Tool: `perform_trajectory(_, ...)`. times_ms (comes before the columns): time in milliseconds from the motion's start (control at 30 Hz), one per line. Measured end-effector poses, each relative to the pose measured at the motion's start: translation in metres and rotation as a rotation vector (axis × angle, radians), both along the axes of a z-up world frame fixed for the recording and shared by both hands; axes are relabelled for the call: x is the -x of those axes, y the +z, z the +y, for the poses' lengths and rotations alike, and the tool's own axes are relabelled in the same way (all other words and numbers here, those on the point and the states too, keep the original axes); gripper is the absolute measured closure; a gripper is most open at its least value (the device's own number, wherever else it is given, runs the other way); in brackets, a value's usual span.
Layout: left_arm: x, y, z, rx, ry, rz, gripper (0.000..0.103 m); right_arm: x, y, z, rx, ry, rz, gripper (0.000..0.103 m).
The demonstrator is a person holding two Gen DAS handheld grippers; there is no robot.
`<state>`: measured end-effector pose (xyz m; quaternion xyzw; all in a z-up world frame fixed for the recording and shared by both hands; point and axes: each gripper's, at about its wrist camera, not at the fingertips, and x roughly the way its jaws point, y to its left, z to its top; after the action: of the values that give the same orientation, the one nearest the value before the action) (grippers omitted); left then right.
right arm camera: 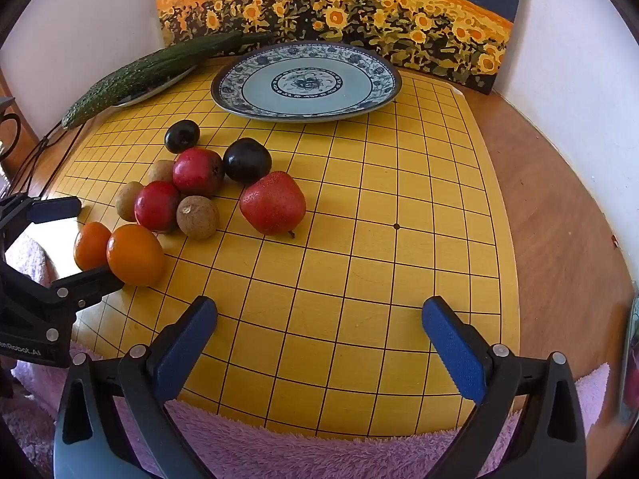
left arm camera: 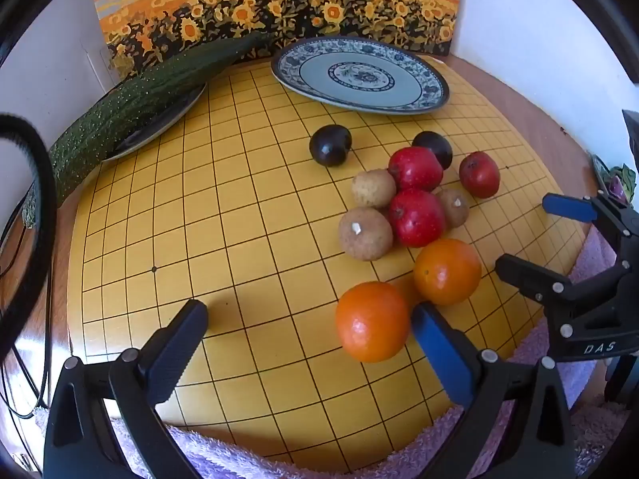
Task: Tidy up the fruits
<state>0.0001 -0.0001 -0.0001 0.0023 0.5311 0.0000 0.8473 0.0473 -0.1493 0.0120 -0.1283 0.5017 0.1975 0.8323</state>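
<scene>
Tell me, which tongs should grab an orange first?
Probably the left tongs. They are open, and the nearest orange sits right by their blue pad. The right tongs, also open, face bare board, with the fruit pile off to their left.

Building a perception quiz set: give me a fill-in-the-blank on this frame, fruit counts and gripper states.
1. The patterned plate holds ____ fruit.
2. The number of oranges on the board is ____.
3. The cucumber lies on the ____ plate.
4. The left gripper and the right gripper are both ____.

Missing words: no; two; dark; open
</scene>
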Motion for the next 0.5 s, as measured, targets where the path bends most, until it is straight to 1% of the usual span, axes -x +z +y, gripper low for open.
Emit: perform_trajectory(500,0.0001,0.0000,0.0000,0.002,0.000,-0.005,0.000,0.0000,-0.0003,-0.0003,0.002,0.000,0.000,0.000)
